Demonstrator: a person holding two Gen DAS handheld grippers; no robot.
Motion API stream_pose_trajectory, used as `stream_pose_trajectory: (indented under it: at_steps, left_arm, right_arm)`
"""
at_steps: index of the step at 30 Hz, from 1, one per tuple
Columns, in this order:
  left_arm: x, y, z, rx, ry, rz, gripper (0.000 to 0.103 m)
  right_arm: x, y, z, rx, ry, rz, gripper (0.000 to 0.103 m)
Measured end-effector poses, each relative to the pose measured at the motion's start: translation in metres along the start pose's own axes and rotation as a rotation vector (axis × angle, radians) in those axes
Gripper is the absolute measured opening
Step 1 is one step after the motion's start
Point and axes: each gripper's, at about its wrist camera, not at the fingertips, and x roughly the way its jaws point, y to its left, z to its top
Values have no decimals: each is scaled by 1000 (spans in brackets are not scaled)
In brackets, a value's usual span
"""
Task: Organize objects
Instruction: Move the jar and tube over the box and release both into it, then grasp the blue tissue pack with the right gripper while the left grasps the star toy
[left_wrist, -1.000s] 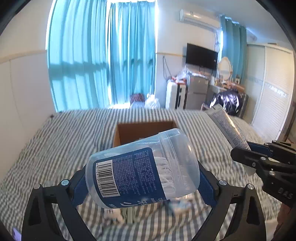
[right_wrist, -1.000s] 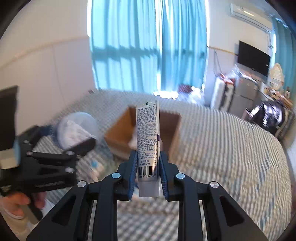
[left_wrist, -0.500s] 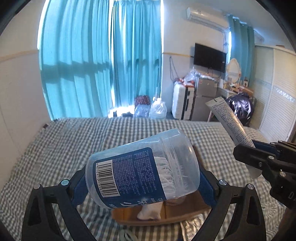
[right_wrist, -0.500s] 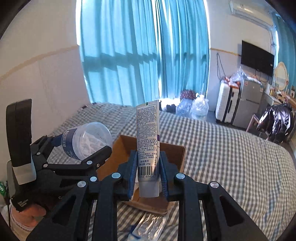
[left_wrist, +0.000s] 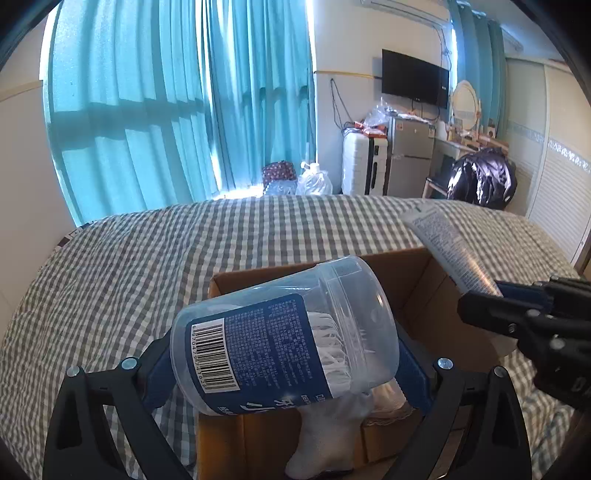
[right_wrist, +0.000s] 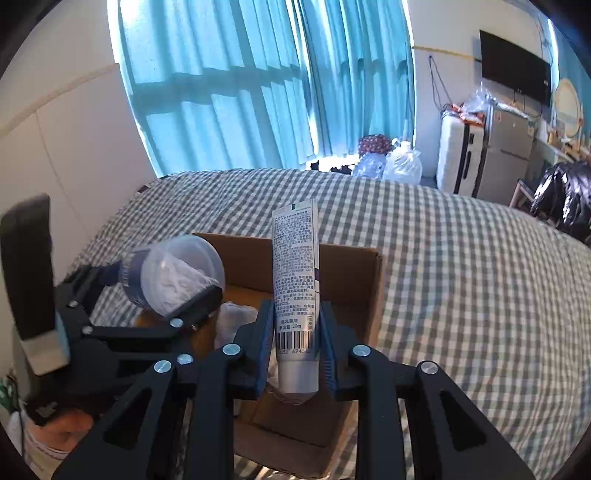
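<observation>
- The clear tub (left_wrist: 284, 339) of white cotton buds lies on its side between the left gripper's (left_wrist: 284, 369) blue pads, its long axis running crosswise to the fingers, lid end toward the right. The jaws are spread wide around it and holding it.
- It hangs above the near left part of the open cardboard box (left_wrist: 417, 273), so a drop from here would likely land inside; in the right wrist view the tub (right_wrist: 173, 275) sits over the box's left wall (right_wrist: 236, 251).
- The tube (right_wrist: 295, 295) stands upright in the right gripper (right_wrist: 295, 347), jaws narrow and clamped on its lower end, long axis pointing up and away along the fingers. It is over the box's middle.
- Both grippers are about equally near the box; neither load touches it.
- Something white (left_wrist: 325, 435) already lies in the box, on the checked bedcover (left_wrist: 147, 258).
- Compared with half a second ago, the box shows more fully under both loads and its far wall now rises behind the tub; both grips look unchanged.
</observation>
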Motion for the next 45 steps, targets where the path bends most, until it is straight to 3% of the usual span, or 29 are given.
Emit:
stream_pose_trajectory:
  at_steps: [4, 5, 7, 8, 18, 28, 35, 45]
  left_arm:
    - [-3, 0, -4, -6, 9, -5, 100]
    - [-8, 1, -4, -12, 5, -5, 100]
    - [-20, 1, -3, -18, -23, -8, 103]
    - [-29, 1, 0, -18, -42, -4, 103]
    - [-134, 0, 26, 6, -134, 41, 103]
    - [-231, 9, 22, -24, -205, 40, 103]
    - [-246, 17, -8, -23, -179, 63, 103]
    - [-200, 45, -77, -109, -97, 123, 103]
  right_arm:
    - [-10, 2, -1, 22, -11, 14, 29]
    - [-14, 3, -1, 23, -19, 11, 35]
    - [-30, 4, 0, 31, -56, 1, 61]
    - [-38, 5, 1, 35, -70, -1, 65]
    - [-153, 33, 7, 7, -183, -76, 75]
    - [-251, 83, -21, -58, -241, -126, 79]
    - [-251, 100, -59, -93, -210, -169, 79]
    - [-175, 92, -116, -91, -117, -154, 79]
